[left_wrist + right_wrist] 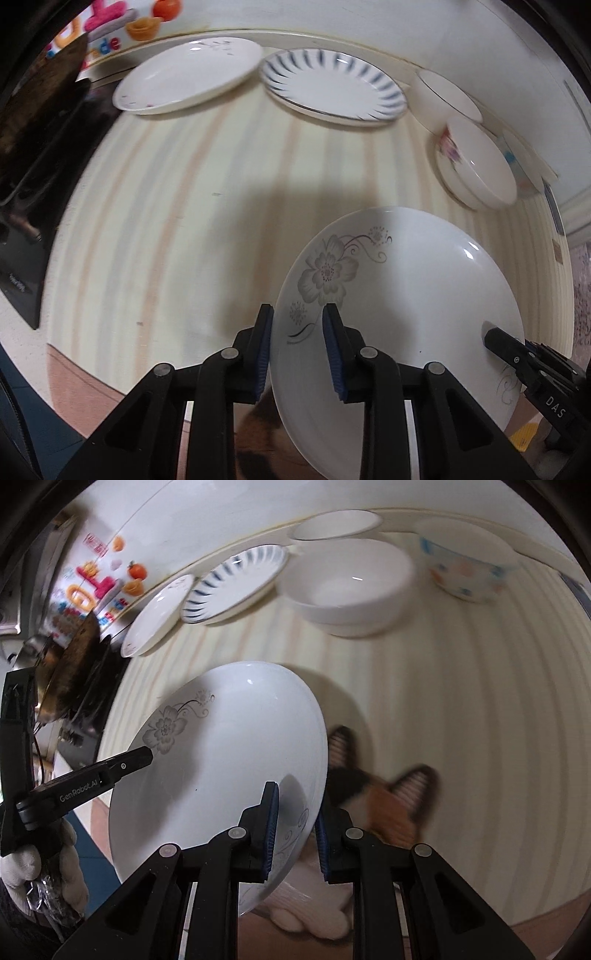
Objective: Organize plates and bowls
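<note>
Floral plate held at both rims above the table

Grip state: the left gripper [298,325] had its two blue-padded fingers set a narrow gap apart, straddling the near-left rim of the floral plate [399,295], one finger over the upper face and one outside the rim. The right gripper [295,814] was closed on the opposite rim of the same plate [221,760], with the edge between its pads. In the left wrist view, the right gripper's fingertip appeared at the plate's right edge.

Plate position: the floral plate was tilted and lifted clear of the striped table [184,221].

Other dishes: a plain white plate [188,74] and a blue-striped plate [332,86] lay side by side along the far table edge, rims just touching or overlapping. To their right stood a white bowl [351,583], a second bowl [334,524] behind it, and a patterned bowl [467,572].

A calico cat [384,797] was visible below the plate.
</note>
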A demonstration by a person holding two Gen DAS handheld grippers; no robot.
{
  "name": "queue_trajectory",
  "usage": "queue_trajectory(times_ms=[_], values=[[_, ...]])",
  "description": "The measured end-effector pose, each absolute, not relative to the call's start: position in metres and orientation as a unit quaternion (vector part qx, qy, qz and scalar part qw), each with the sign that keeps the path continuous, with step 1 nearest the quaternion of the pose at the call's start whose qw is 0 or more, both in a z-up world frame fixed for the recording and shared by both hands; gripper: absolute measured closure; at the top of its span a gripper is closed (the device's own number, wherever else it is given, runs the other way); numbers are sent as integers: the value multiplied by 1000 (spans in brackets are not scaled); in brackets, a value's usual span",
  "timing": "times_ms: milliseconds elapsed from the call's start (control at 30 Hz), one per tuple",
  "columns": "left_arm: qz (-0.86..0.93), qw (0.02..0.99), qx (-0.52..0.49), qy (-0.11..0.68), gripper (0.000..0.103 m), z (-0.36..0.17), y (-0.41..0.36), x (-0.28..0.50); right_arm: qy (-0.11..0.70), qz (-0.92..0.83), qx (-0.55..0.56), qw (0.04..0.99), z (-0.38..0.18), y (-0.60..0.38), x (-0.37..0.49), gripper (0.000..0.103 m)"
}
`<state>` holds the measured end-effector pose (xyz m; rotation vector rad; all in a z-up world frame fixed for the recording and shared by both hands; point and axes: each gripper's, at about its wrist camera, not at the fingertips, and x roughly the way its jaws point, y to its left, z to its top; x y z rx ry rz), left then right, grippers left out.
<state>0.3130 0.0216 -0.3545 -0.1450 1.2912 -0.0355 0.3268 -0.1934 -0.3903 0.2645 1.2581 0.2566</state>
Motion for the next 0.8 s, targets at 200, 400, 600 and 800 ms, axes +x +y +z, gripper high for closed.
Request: queue_trajectory(times_ms=[200, 400, 600, 800], values=[[-23, 792, -41, 609, 79, -367, -3, 310, 584, 97, 127, 796, -400, -213, 318, 82], [-20, 794, -23, 607, 78, -365, -10, 309, 591, 94, 139, 789, -409, -221, 315, 82], [2, 793, -36, 608, 78, -338, -2, 311, 620, 96, 169, 760, -406, -239, 316, 81], [60, 833, -85, 543, 66, -267, 43, 331, 569, 115, 199, 789, -347, -256, 330, 66]])
